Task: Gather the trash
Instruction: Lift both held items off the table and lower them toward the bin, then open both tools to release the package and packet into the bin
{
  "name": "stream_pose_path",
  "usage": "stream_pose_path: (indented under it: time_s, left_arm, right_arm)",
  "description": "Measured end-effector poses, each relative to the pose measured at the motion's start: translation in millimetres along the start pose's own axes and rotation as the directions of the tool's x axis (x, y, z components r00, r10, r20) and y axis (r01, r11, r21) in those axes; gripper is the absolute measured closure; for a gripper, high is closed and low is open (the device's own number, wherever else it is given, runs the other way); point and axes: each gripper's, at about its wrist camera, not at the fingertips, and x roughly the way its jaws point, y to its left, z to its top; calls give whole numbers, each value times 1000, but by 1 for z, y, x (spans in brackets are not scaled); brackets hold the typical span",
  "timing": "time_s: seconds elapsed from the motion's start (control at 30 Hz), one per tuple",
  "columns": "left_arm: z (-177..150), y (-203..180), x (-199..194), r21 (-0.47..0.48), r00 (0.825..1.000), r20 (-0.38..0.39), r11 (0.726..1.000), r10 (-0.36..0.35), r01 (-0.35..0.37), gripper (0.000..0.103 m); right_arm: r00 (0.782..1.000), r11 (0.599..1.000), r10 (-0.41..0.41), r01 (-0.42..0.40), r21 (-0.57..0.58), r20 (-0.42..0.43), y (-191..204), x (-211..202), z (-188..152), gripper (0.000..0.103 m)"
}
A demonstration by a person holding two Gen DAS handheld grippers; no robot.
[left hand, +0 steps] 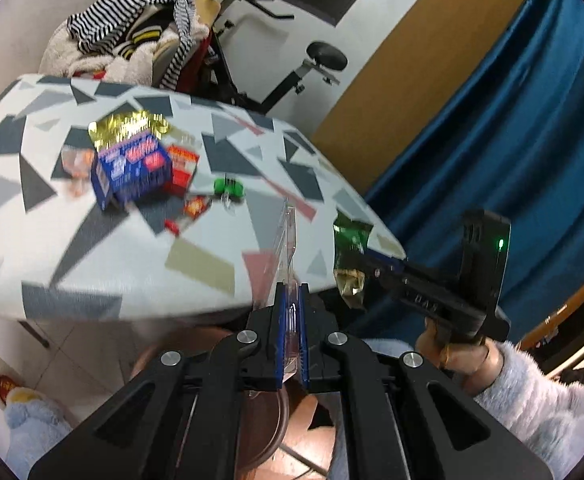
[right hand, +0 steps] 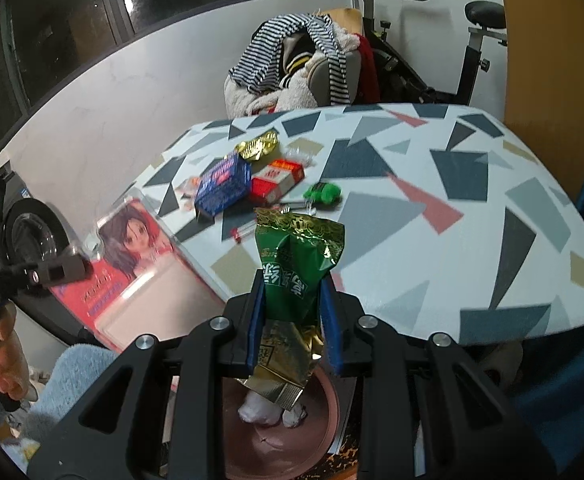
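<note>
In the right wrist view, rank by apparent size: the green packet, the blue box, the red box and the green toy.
1. Green packet, though it is nearest the camera, which inflates it.
2. Blue box and red box look about alike; blur makes it unsure.
3. Green toy, smallest.

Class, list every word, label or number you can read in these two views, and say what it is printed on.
No text reads clearly.
Green packet: white Chinese characters, too creased to read.
Blue box, red box, pink blister card: print too blurred.
</note>
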Motion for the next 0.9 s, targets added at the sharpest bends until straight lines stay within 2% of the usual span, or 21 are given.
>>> stream_pose_path:
  time_s: [0.13,0.37,0.73,0.77,0.8,0.83,0.87,0.9]
  left_arm:
    - [-25,12,12,-12,999,-46,1000,3,-4,97]
    - [-60,29,44,17,989,-142,999,51,-49,97]
    - [-90,49,101,56,954,-280,994,103,-91,96]
    - [-91,50,103,62,952,-285,994,107,-93,88]
    - [-92,50,105,67,951,-289,993,112,-97,69]
    - [-91,50,104,68,951,-285,992,118,-103,59]
    - [-90,50,101,71,955,-269,992,121,-106,49]
    - [-88,49,98,73,958,-259,991,124,-108,47]
  right_arm:
    - [1000,1000,18,-18,4,-24,3,9,-17,75]
    - [997,1000,29,-28,14,-77,6,28,-41,74]
    - [985,998,43,-34,54,-169,-1,56,-71,75]
    - [984,998,45,-35,61,-174,-2,58,-72,75]
    - [982,997,49,-36,72,-183,-4,61,-75,75]
    - [981,996,49,-35,76,-187,-4,63,-77,74]
    - [980,996,48,-33,80,-193,-5,64,-79,74]
    - [979,996,47,-31,84,-198,-5,66,-81,74]
